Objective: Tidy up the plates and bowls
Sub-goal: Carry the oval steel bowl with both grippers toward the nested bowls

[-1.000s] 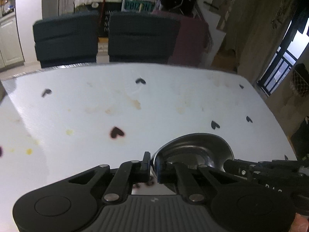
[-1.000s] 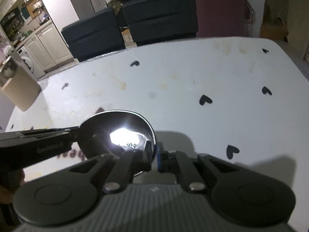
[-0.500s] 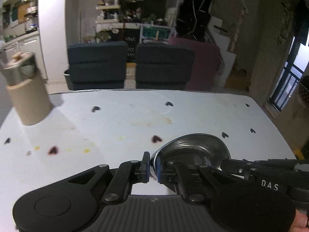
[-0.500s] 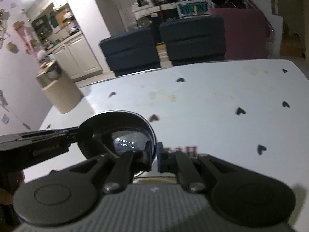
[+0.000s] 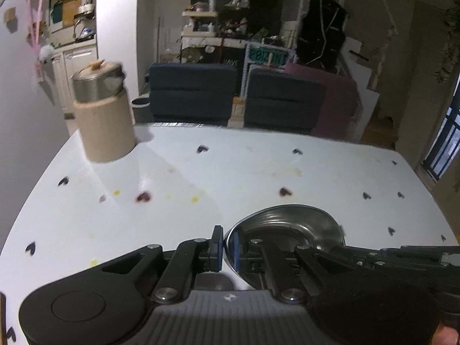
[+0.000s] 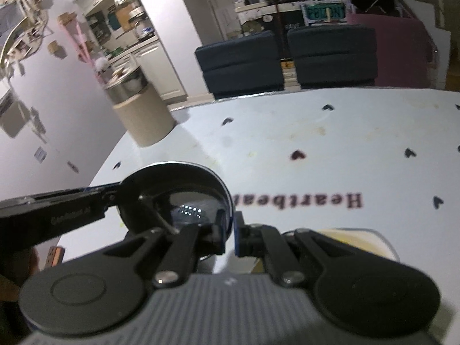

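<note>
the steel bowl (image 5: 287, 224) is clamped at opposite rims by the left tongs (image 5: 225, 248) and right tongs (image 6: 230, 231), and could be dropped onto the counter (image 5: 230, 172) if one grip slips.

Both wrist views — low, close — share the table (image 5: 258, 172).

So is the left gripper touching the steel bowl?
Touching. The left wrist view shows the left gripper pinching the rim of the steel bowl.
</note>
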